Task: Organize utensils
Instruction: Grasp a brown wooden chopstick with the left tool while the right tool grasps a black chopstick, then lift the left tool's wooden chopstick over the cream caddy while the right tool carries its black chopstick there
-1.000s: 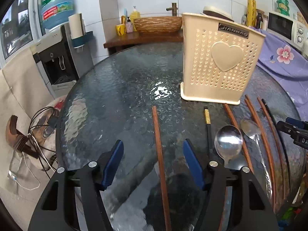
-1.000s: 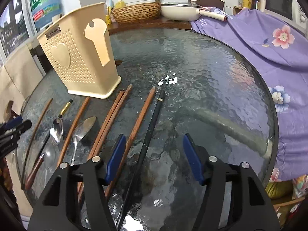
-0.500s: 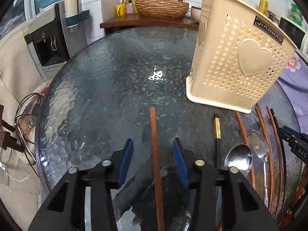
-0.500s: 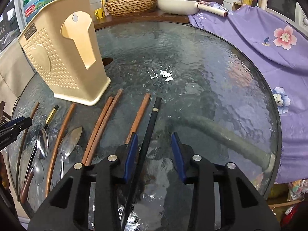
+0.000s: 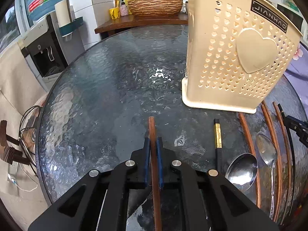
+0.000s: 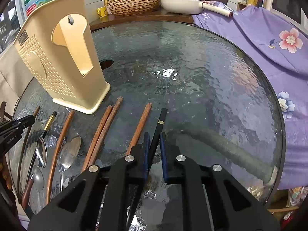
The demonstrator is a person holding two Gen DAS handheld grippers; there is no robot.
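Glass table (image 5: 107, 88) fills both views; cream utensil holder (image 5: 236, 57) stands upper right in the left view. At lower centre, left gripper (image 5: 153, 144) clamps a brown chopstick (image 5: 152, 129); right gripper (image 6: 154, 140) clamps a black chopstick (image 6: 161, 119).

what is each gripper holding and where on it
Left gripper pinches a brown wooden chopstick near its far end; right gripper pinches a black chopstick below its gold band.

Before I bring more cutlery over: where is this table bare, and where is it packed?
Bare: the textured round glass table from the cream perforated plastic utensil holder to the purple floral cloth. Crowded: the near strip of brown wooden chopsticks and steel spoons.
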